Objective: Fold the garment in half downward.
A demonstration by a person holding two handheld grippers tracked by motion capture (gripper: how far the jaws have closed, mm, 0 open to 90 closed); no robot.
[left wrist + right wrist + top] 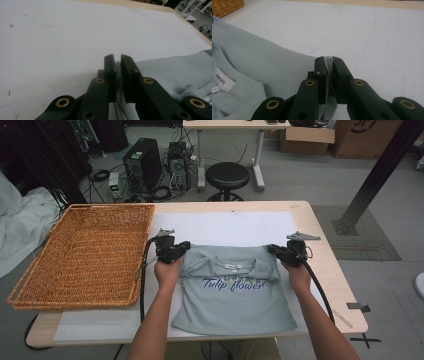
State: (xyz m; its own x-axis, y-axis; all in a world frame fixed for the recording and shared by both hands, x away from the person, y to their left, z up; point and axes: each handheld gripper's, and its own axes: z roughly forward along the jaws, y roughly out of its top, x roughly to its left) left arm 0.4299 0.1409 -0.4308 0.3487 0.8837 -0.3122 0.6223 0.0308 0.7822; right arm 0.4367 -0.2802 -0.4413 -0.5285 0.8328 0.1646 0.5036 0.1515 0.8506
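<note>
High view frames the wooden worktop [327, 270] with its white mat [225, 227], a wicker basket [90, 255] at the left, and a pale blue-grey T-shirt [235, 307] printed "Tulip flower" lying flat on the mat, sleeves already folded inward. The left gripper [184, 246] and right gripper [272, 249] each sit at a shoulder corner, and both gripper views show the fingers [110, 72] pinching a bunched fold of fabric between them. The step in hand looks like folding the shirt; next, both corners likely need lifting together and carrying evenly toward the hem.
</note>
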